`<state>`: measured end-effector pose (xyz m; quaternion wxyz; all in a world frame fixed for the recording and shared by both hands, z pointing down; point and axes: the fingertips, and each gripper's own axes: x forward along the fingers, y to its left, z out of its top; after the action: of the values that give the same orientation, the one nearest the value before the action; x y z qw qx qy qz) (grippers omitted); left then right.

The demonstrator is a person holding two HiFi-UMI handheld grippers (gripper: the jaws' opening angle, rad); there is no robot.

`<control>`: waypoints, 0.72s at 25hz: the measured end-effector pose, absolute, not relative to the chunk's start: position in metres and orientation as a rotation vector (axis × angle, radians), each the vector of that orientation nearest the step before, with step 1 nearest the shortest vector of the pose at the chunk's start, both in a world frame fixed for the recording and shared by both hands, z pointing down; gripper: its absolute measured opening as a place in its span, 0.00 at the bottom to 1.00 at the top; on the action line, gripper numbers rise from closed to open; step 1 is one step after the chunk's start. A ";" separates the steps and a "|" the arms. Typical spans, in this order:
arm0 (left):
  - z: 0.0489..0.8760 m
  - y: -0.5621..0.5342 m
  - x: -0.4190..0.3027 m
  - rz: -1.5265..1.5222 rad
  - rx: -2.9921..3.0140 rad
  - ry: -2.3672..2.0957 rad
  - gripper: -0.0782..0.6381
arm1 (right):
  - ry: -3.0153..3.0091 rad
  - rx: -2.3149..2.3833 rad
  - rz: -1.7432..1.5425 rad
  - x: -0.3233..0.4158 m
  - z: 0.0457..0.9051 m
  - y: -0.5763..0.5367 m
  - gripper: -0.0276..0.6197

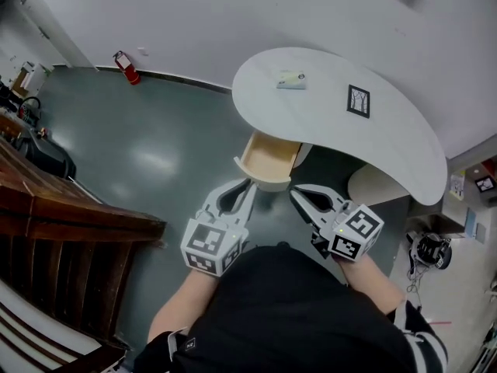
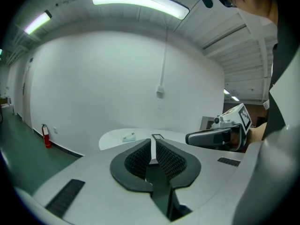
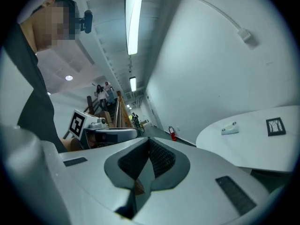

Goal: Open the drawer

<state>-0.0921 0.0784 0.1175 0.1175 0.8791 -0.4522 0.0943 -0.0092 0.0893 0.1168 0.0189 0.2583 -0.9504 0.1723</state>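
1. Dark green floor (image 1: 155, 146) lies under both tongs, which hang side by side just short of the drawer.
2. Left tongs (image 1: 248, 183) show a thin slit with nothing in it; right tongs (image 1: 293, 193) have their tips together.
3. Drawer (image 1: 268, 159) is pulled out from under the white surface (image 1: 326, 123). Its long axis points at the person, and it is pale wood inside.
4. Small white box (image 1: 291, 79) and framed card (image 1: 358, 100) lie on top; a red extinguisher (image 1: 127, 67) stands by the wall.

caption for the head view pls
Drawer pulled open under the white table; left gripper and right gripper hover empty before it.
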 end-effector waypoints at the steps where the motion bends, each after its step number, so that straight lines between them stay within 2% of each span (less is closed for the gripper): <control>1: 0.109 0.080 -0.102 0.265 2.580 -1.340 0.17 | -2.956 0.820 0.489 -0.014 0.109 0.087 0.06; 9: 0.069 0.096 -0.156 0.194 2.606 -1.470 0.14 | -2.999 0.989 0.250 -0.027 0.056 0.083 0.06; 18: 0.046 0.109 -0.182 0.136 2.611 -1.496 0.13 | -3.044 1.008 0.169 -0.038 0.035 0.091 0.06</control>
<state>-0.1819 0.1087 0.0464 0.0646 0.8649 -0.4957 0.0450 -0.0385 0.0914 0.0346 -0.0346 0.3138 -0.9474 0.0526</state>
